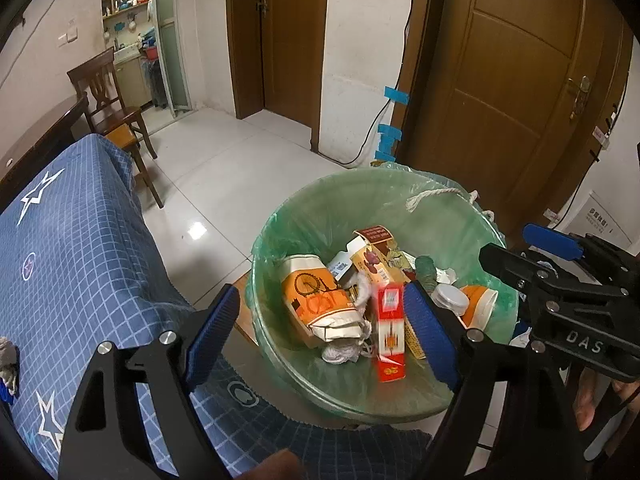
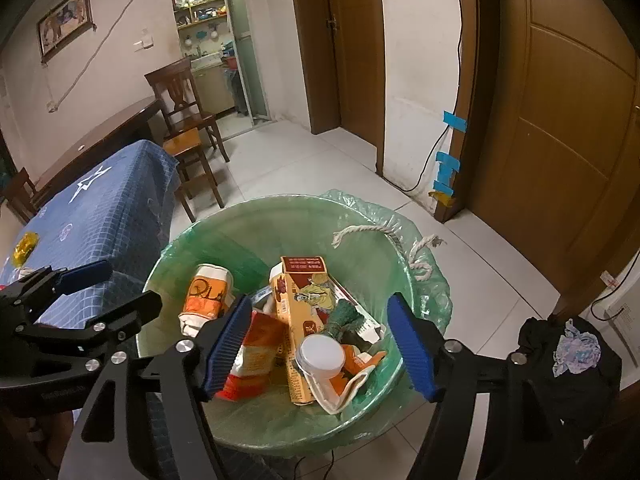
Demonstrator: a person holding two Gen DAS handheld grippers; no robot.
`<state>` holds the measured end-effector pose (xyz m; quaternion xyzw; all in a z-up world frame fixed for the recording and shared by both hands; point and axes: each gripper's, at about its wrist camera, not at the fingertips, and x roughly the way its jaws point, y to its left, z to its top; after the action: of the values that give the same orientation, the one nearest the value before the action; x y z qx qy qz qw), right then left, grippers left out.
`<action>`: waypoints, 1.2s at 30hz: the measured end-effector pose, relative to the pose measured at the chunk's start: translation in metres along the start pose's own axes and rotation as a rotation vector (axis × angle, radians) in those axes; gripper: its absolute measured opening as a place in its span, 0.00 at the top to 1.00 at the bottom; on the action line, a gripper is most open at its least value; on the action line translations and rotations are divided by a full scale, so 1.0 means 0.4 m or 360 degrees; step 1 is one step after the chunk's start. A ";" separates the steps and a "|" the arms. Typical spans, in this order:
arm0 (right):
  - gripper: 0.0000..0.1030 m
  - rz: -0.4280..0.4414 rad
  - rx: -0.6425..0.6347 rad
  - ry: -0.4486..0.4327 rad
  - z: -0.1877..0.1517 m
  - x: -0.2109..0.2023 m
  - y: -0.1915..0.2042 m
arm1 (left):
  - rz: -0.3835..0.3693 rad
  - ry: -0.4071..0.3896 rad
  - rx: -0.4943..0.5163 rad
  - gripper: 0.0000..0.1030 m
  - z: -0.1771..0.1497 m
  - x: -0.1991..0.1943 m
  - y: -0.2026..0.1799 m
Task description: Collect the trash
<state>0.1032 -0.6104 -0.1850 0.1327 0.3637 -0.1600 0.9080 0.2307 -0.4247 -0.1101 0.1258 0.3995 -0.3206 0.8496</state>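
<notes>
A bin lined with a green bag (image 1: 360, 178) (image 2: 280, 202) stands on the floor beside the table. It holds a paper cup printed with a bicycle (image 1: 316, 300) (image 2: 206, 292), a yellow carton (image 1: 376, 260) (image 2: 306, 296), crumpled tissue and a white lid (image 2: 322, 354). My left gripper (image 1: 320, 296) hangs open over the bin. A blurred red and white box (image 1: 390, 332) lies beside its right pad, free of the jaws. My right gripper (image 2: 320, 308) is open above the bin too, with a blurred orange-red packet (image 2: 256, 356) by its left pad.
A table under a blue checked cloth (image 1: 80, 240) (image 2: 112, 216) lies left of the bin, with a crumpled scrap (image 1: 8, 360) and a yellow item (image 2: 26, 244) on it. Wooden chairs (image 1: 116, 108) stand behind. A black bundle with crumpled paper (image 2: 576, 350) sits at the right.
</notes>
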 end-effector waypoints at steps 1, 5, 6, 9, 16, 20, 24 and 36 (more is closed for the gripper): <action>0.30 0.0002 -0.0006 -0.0006 -0.001 -0.006 0.005 | 0.0001 0.0000 0.0003 0.22 0.000 -0.003 -0.001; 0.28 -0.0001 -0.0030 -0.0039 -0.002 -0.033 0.018 | 0.0006 -0.0012 0.0007 0.19 -0.003 -0.018 -0.002; 0.28 0.0003 -0.0030 -0.0046 -0.002 -0.040 0.019 | 0.0006 -0.0015 0.0007 0.19 -0.004 -0.022 -0.001; 0.27 0.0003 -0.0034 -0.0069 -0.003 -0.063 0.022 | 0.0011 -0.0022 0.0009 0.19 -0.006 -0.033 0.002; 0.21 -0.0008 -0.0050 -0.0144 -0.021 -0.130 0.029 | 0.0026 -0.0039 0.0010 0.13 -0.018 -0.061 0.012; 0.17 -0.0001 -0.0063 -0.0223 -0.039 -0.188 0.041 | 0.0027 -0.0062 0.0017 0.09 -0.032 -0.088 0.013; 0.12 0.0009 -0.0077 -0.0348 -0.069 -0.272 0.063 | 0.0031 -0.0118 0.0015 0.06 -0.062 -0.132 0.028; 0.05 0.0029 -0.0180 -0.0708 -0.214 -0.503 0.195 | 0.0211 -0.0443 -0.0100 0.06 -0.174 -0.334 0.145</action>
<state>-0.0569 -0.4696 -0.0938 0.0465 0.1617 -0.1565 0.9732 0.1629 -0.2886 -0.0563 0.0796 0.2787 -0.2654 0.9195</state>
